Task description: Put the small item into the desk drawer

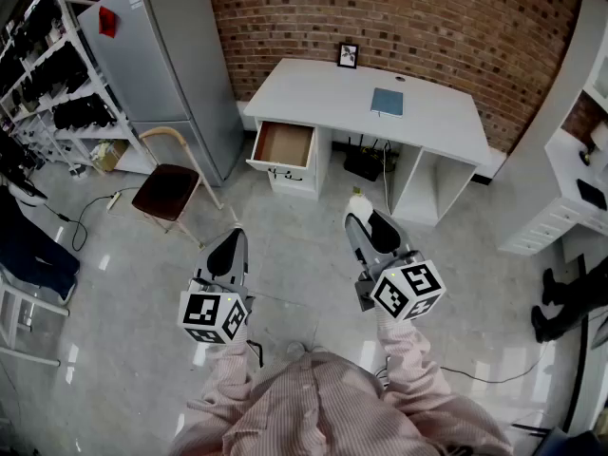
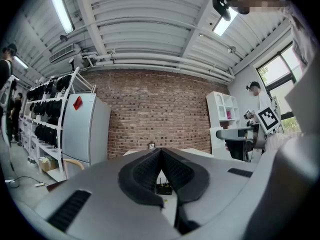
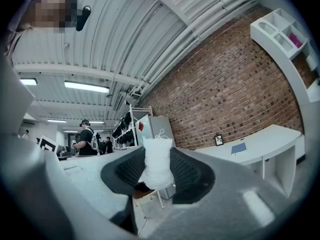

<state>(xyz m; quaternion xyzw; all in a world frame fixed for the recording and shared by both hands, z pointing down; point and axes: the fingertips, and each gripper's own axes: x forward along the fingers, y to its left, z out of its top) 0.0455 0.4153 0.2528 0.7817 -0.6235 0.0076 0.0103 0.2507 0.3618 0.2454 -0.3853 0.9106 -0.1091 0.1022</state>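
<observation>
A small white pouch (image 3: 158,165) with a tied top sits clamped between the jaws of my right gripper (image 3: 158,173). In the head view the same pouch (image 1: 358,204) shows at the tip of the right gripper (image 1: 361,218), held above the floor in front of the white desk (image 1: 380,112). The desk's left drawer (image 1: 283,146) stands pulled out, its wooden inside bare. My left gripper (image 1: 231,247) hangs to the left, jaws shut (image 2: 161,170) with nothing between them.
A blue notebook (image 1: 387,102) and a small picture frame (image 1: 348,55) lie on the desk. A wooden chair (image 1: 171,188) stands left of the drawer, beside a grey fridge (image 1: 166,55). White shelving (image 1: 570,160) is at right, racks (image 1: 47,74) at left. Cables cross the floor.
</observation>
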